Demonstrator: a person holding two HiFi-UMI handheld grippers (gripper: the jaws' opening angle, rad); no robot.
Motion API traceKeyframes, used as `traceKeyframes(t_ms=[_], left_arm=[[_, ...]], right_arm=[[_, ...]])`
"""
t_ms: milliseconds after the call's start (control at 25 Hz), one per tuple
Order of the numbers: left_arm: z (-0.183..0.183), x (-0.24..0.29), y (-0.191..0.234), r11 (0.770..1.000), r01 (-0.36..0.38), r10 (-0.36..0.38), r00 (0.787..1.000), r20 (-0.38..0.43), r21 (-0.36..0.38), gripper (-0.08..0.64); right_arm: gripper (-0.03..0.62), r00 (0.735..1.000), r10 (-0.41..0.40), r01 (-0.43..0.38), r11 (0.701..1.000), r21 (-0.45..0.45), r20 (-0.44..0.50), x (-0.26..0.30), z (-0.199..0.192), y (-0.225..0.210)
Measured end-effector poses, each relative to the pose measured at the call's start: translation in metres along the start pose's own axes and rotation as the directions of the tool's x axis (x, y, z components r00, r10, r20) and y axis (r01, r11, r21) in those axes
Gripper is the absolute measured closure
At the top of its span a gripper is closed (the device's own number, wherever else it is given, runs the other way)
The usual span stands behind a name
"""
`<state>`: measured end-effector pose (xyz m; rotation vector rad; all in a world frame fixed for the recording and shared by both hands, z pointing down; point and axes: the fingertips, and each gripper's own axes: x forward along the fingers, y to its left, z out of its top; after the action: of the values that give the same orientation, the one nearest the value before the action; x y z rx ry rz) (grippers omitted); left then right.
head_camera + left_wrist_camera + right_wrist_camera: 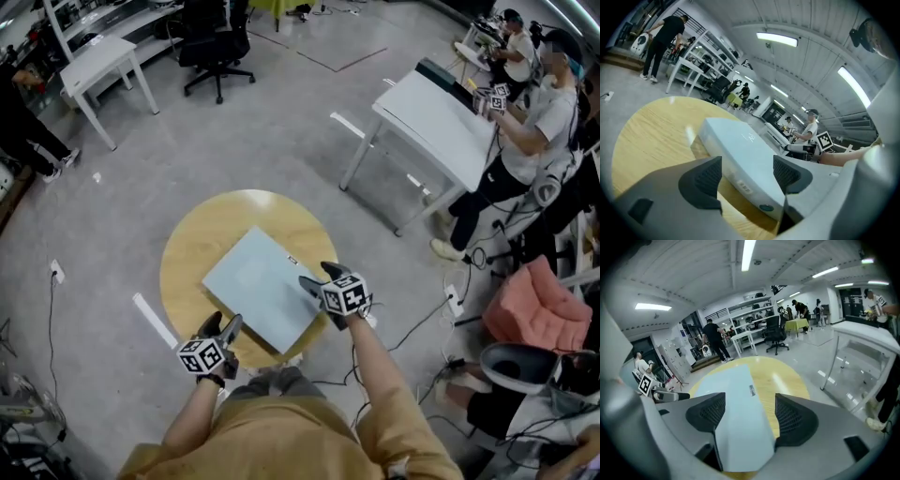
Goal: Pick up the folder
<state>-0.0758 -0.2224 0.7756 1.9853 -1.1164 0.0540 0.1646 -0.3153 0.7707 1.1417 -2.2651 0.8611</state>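
Head view: a pale blue-grey folder (pixel 262 286) lies flat and closed at the middle of a round wooden table (pixel 192 246), its long axis running from about 10 o'clock to 4 o'clock. The left gripper (pixel 223 326) meets the folder's near long edge at 7 o'clock. The right gripper (pixel 321 278) comes in at the opposite long edge, at 3 o'clock. Both sit level with the tabletop and about equally close. Each gripper's own view shows its jaws spread wide with the folder's edge lying between the pads, not yet pinched. The lift likely depends on both pairs closing over those opposite edges. No container stands on the table, and what the folder holds cannot be seen.
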Motion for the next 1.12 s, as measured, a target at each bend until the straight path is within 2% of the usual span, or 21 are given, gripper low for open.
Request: traceKeyframes(t_ms=[120,360,520,720,800,920,1040,1120], left_arm=[[-0.006,0.018,0.010,0.999,-0.033,0.032,0.999,-0.030,-0.024,0.205],[-0.010,0.042,0.023,0.998,-0.041,0.036,0.995,-0.093,-0.057,0.201],[-0.021,0.052,0.020,0.997,-0.056,0.050,0.993,-0.110,-0.055,0.195],[-0.029,0.053,0.024,0.988,-0.069,0.052,0.991,-0.125,-0.137,0.176],[-0.030,0.055,0.027,0.989,-0.065,0.048,0.991,-0.126,-0.134,0.167],[-0.024,0.059,0.029,0.986,-0.065,0.048,0.993,-0.109,-0.156,0.167],[-0.015,0.059,0.037,0.967,-0.118,0.114,0.993,-0.027,-0.228,0.166],[-0.012,0.056,0.043,0.962,-0.144,0.150,0.989,0.007,-0.233,0.166]], right_arm=[[0.287,0.998,0.023,-0.022,1.000,0.017,-0.058,0.015,0.010,-0.011],[0.282,0.974,0.097,-0.087,0.995,0.054,-0.206,0.061,0.002,-0.007],[0.282,0.965,0.137,-0.126,0.990,0.062,-0.222,0.070,-0.004,-0.003],[0.282,0.954,0.157,-0.155,0.988,0.031,-0.254,0.072,-0.001,-0.002],[0.282,0.950,0.174,-0.165,0.985,0.056,-0.260,0.076,-0.003,0.002],[0.282,0.947,0.179,-0.171,0.984,0.054,-0.267,0.081,-0.001,0.007],[0.301,0.950,0.179,-0.177,0.984,0.029,-0.256,0.083,-0.004,0.017],[0.305,0.956,0.178,-0.174,0.984,0.037,-0.233,0.082,-0.007,0.023]])
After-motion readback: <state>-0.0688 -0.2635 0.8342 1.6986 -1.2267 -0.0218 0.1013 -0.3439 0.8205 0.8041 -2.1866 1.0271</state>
